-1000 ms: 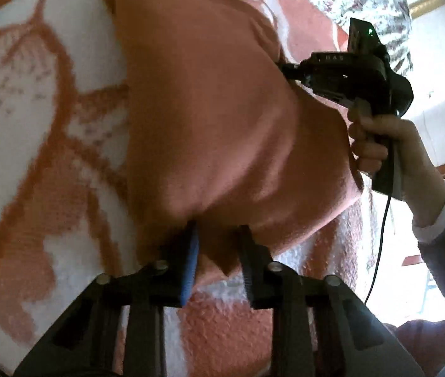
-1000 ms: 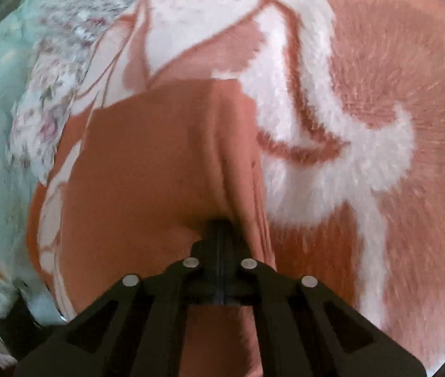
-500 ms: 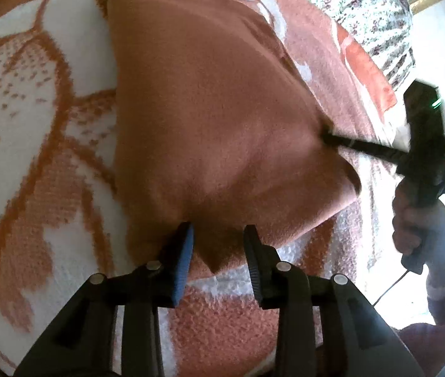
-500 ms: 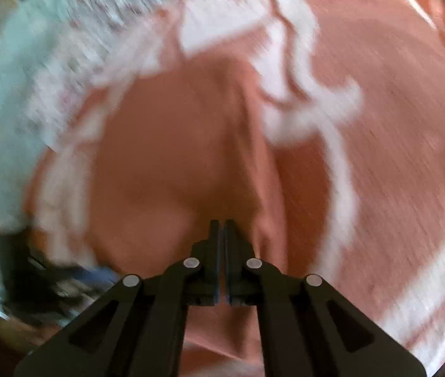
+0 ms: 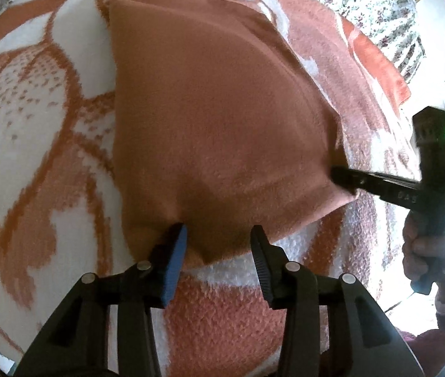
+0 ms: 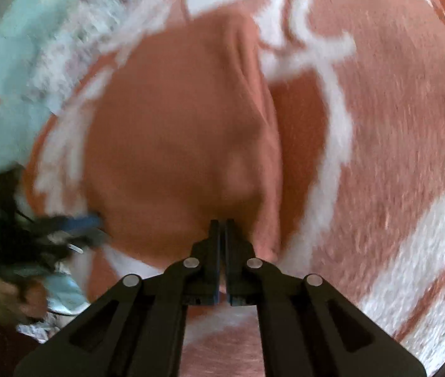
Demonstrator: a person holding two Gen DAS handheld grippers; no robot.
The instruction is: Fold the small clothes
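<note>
Cloth (image 5: 219, 125), a rust-orange garment, lies spread on the orange-and-white blanket (image 5: 33, 100) ahead of both jaws. Left gripper (image 5: 219, 245) has its jaws spread wide, the garment's near corner lying between them, not pinched. Right gripper (image 6: 221, 224) has its jaws pressed together at the garment's edge; whether fabric is caught between them I cannot tell.

The rust-orange garment (image 5: 216, 119) filling the middle of the frame is matt, finely napped cloth, smooth beside the blanket (image 5: 27, 132) under it, a coarse, fuzzy orange-and-white pile that looks looped and rough at lower centre. The left gripper (image 5: 219, 245) is matt black plastic with ribbed finger faces, one pad blue, and small bright metal pins. At upper right lies a thin printed floral fabric (image 5: 376, 3).
</note>
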